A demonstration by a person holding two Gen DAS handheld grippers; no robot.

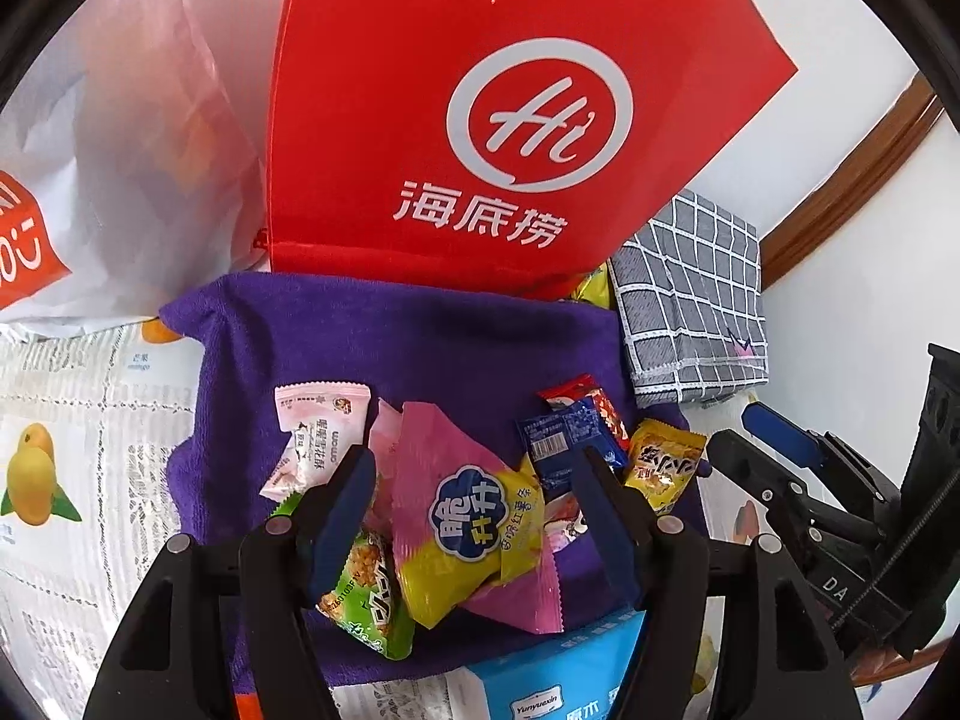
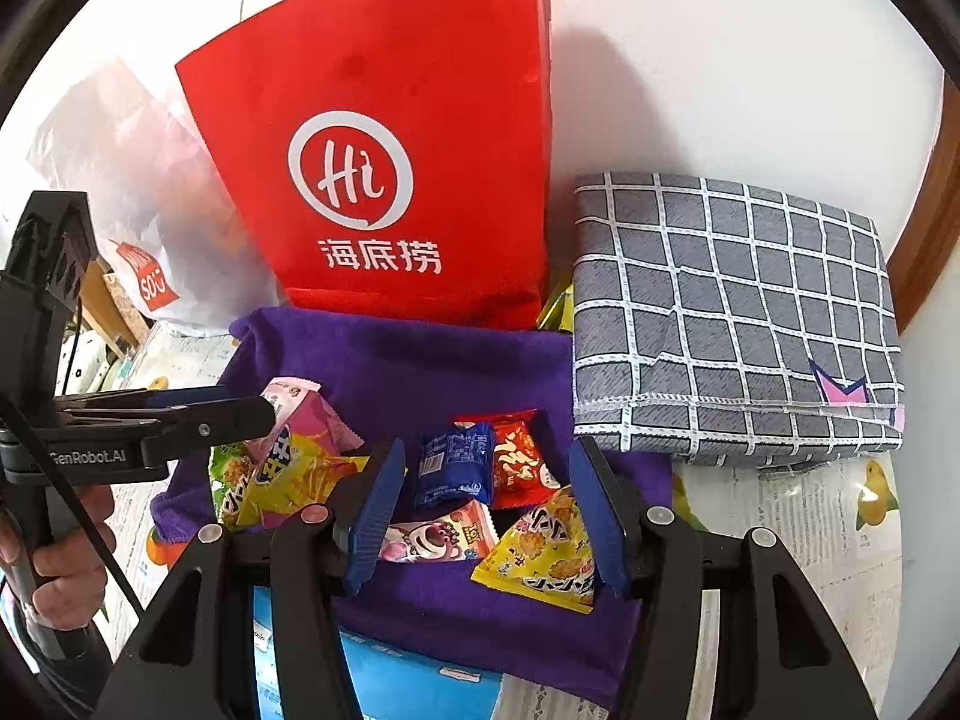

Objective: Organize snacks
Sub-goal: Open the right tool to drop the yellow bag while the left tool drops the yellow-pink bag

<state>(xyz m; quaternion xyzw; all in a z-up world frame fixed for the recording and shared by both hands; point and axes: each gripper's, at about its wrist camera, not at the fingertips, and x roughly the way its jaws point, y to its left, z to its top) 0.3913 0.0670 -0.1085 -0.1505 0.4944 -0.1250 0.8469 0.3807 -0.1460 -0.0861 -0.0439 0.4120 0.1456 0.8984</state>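
Clearly I am only starting, hovering my left gripper [image 1: 474, 480] and right gripper [image 2: 480, 504], both spread wide and empty, over the snack packets [image 2: 456, 468] all lying scattered on the purple towel [image 2: 420, 360], none sorted.

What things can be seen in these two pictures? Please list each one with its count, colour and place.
tote bag: 1, red with white logo, upright behind the towel
towel: 1, purple, under the snacks
snack packets: several on the towel; pink-and-yellow, green, pale pink, blue, red, yellow, pink cartoon-bear
checked cloth: 1, grey with white lines, folded, right of the towel
plastic bag: 1, white, left of the tote bag
box: 1, light blue, at the towel's near edge
printed sheet: white with mango pictures, beneath everything
left gripper: black, blue pads, open over the pink-and-yellow packet
right gripper: black, blue pads, open over the blue and red packets
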